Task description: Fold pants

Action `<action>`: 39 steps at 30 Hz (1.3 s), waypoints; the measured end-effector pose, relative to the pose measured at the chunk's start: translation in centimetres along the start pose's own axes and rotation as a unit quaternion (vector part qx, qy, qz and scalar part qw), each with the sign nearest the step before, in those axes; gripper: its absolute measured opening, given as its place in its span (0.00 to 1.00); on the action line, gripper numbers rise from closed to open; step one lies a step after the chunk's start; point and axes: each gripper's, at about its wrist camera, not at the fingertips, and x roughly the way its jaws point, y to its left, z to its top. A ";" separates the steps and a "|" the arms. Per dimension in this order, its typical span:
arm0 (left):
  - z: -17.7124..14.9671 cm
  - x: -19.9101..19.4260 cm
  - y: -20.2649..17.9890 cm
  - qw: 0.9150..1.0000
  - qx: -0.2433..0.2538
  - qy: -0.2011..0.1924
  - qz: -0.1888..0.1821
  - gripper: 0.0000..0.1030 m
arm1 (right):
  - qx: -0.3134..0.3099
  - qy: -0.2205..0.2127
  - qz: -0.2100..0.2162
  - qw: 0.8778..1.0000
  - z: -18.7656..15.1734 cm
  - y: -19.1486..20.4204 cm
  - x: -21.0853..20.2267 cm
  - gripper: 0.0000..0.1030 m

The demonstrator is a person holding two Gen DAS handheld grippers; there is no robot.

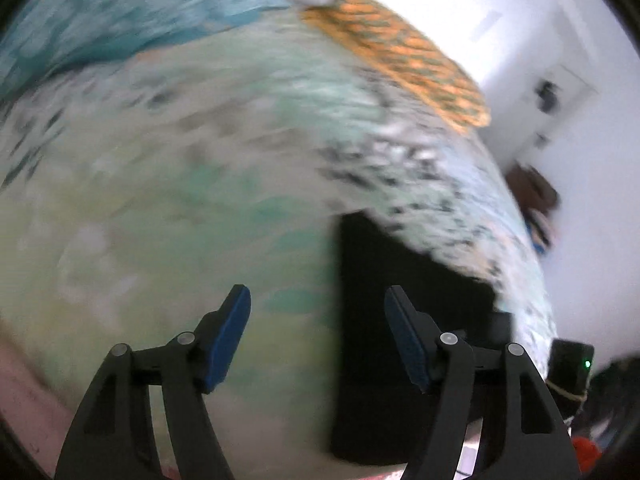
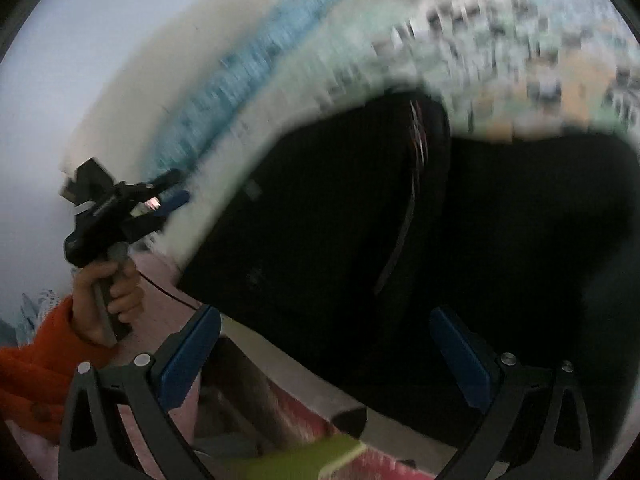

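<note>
White walls (image 1: 540, 20) close in a room where a bed takes up most of both views, its cover (image 1: 180, 168) printed in pale green, cream and black flecks, everything smeared by motion blur. Nearest in the left wrist view, the left gripper (image 1: 318, 334) has its blue-padded fingers (image 1: 228, 336) spread apart with nothing between them, over the cover just left of the black pants (image 1: 400, 300). The pants lie on the bed near its front edge as a dark, flat shape. In the right wrist view the right gripper (image 2: 326, 354) also stands wide, its pads (image 2: 460, 356) not pressing on anything, hovering above the near edge of the pants (image 2: 340, 220), where a thin band, perhaps a waistband, runs across the cloth. To its left a hand (image 2: 106, 296) in an orange sleeve (image 2: 36, 360) grips the other tool's handle. Farther back lie a blue patterned cloth (image 1: 120, 24) and an orange patterned pillow (image 1: 400, 56).
</note>
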 end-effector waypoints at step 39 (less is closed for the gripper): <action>-1.7 1.7 -3.9 0.993 0.109 0.030 0.041 0.69 | 0.269 -0.068 -0.034 0.960 -3.7 -13.1 -13.4 0.48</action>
